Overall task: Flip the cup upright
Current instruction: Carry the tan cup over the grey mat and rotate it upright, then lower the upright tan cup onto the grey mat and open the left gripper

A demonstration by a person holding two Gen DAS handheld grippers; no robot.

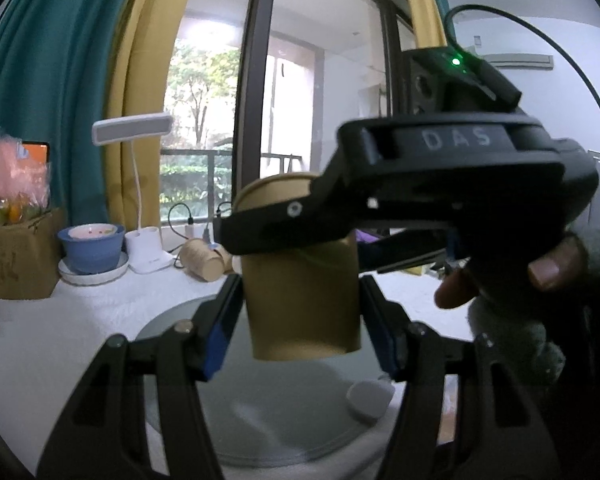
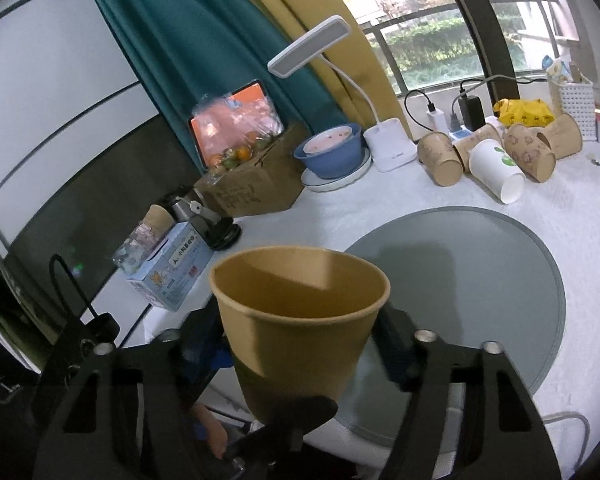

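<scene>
Blue pads (image 1: pixel 220 332) of the left gripper (image 1: pixel 300 328) flank the cup's (image 1: pixel 300 276) lower wall with a sliver of gap on each side, so it looks parted and not yet gripping. Across the upper wall the right gripper (image 1: pixel 284 224) is clamped, carrying the cup mouth-up above the grey mat (image 1: pixel 284 412). From the right wrist the cup (image 2: pixel 300 320) fills the view between the fingers, rim up. My worry is the thin paper: a hard squeeze could crush it, and letting go at a tilt over the mat (image 2: pixel 480 280) could tip it toward the cap (image 1: pixel 370 398).
</scene>
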